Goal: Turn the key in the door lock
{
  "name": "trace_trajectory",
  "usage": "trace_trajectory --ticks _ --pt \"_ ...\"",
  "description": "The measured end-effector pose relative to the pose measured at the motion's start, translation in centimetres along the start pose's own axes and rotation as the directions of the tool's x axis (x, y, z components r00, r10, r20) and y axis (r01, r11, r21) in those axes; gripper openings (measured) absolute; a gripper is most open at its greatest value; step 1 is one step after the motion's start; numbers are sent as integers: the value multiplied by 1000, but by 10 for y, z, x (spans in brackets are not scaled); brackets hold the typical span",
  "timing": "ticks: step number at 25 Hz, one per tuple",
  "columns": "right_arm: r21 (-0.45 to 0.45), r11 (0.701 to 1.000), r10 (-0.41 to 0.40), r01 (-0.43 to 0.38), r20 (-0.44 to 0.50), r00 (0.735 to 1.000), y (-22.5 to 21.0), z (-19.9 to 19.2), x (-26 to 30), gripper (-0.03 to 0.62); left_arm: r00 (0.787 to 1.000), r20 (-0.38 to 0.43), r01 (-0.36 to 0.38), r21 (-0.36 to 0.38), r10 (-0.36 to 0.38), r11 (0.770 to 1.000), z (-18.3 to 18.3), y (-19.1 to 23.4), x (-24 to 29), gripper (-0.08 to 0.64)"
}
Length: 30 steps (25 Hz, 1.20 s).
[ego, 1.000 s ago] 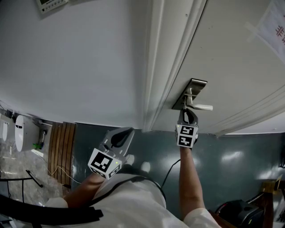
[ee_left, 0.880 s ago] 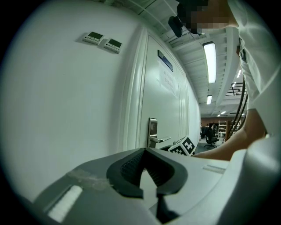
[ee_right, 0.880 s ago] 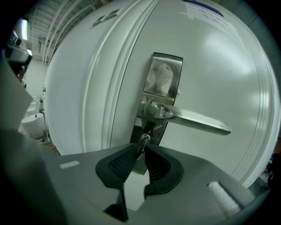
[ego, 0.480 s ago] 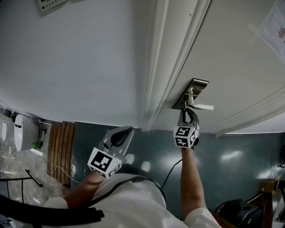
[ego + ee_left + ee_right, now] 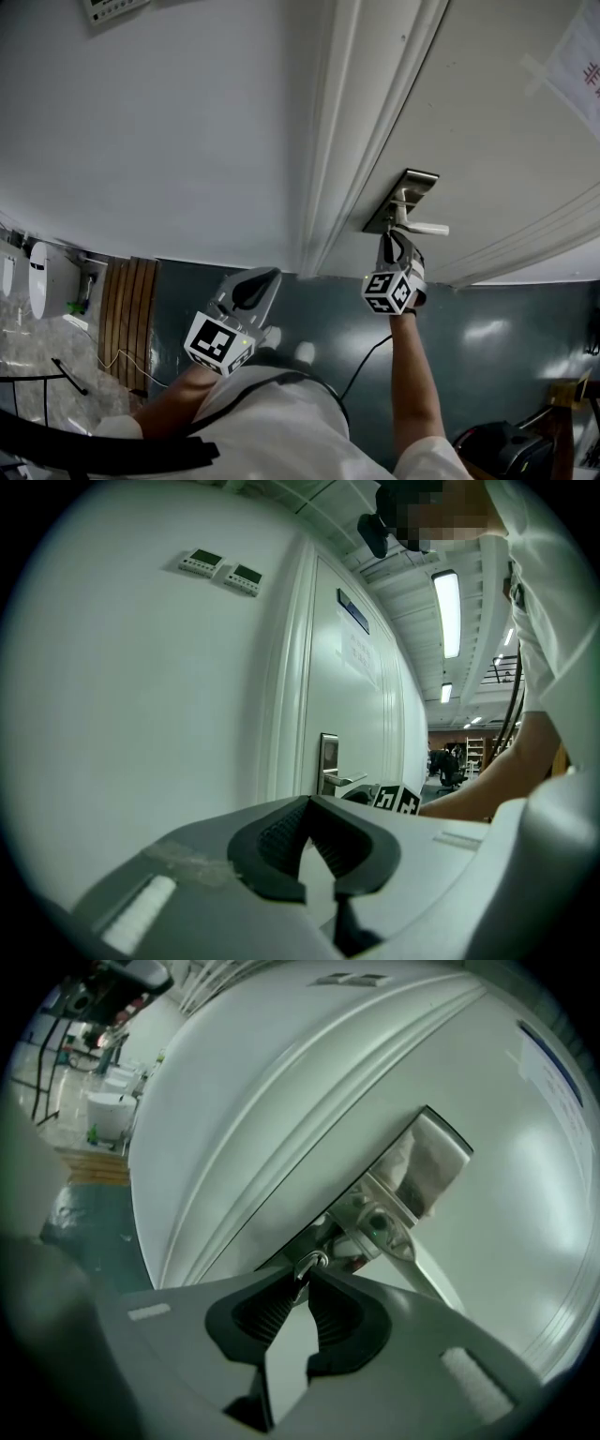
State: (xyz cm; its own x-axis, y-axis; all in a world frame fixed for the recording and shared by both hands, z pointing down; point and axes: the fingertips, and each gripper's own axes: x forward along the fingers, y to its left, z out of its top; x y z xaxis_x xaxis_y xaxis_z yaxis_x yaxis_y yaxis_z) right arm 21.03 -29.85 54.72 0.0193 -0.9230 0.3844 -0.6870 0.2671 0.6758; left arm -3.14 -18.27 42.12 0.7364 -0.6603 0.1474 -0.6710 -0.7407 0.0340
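- The key [image 5: 312, 1262] sits in the lock of the door [image 5: 487, 112], at about 7 o'clock from the plate [image 5: 417, 1166] in the right gripper view. Only its small metal head shows.
- Risk: the right claw [image 5: 302, 1283] pinches this head with the very tips only. I think it can slip off if the lock resists the turn.
- Risk: if the claw rolls off the line of the key, the key can bend or jam. A pull backward can draw it out of the lock.
- Risk: the handle [image 5: 427, 227] is just at 12 o'clock from the claw in the head view, and the claw body can knock it.
- The right claw is nearly together and closing, with its pads pressed on the key head between them.
- The left claw [image 5: 305, 810] is together and empty. It is well apart from the door, at 8 o'clock from the right one in the head view.
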Motion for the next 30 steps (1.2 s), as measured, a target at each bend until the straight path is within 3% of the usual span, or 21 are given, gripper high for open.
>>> trace_trajectory --ticks 4,8,14,18,23,30 --pt "-211 977 25 -27 -13 1000 4 -1 1 54 1000 4 1 -4 -1 1000 0 -2 2 3" --pt "-348 936 44 -51 -29 999 7 -2 0 57 1000 6 3 -5 -3 1000 -1 -7 1 3" --pt "-497 866 37 -58 -52 998 9 -5 1 58 1000 8 0 -7 1 1000 -1 -12 1 3" --pt "-591 801 56 -93 -81 995 11 -7 2 66 1000 7 -1 -2 1 1000 -1 -14 1 3" --pt "-673 727 68 -133 -122 990 11 -8 1 72 1000 14 6 6 -6 1000 1 -18 3 3" --pt "-688 712 63 -142 -139 988 13 -7 0 74 1000 18 24 3 -24 1000 1 -25 4 3"
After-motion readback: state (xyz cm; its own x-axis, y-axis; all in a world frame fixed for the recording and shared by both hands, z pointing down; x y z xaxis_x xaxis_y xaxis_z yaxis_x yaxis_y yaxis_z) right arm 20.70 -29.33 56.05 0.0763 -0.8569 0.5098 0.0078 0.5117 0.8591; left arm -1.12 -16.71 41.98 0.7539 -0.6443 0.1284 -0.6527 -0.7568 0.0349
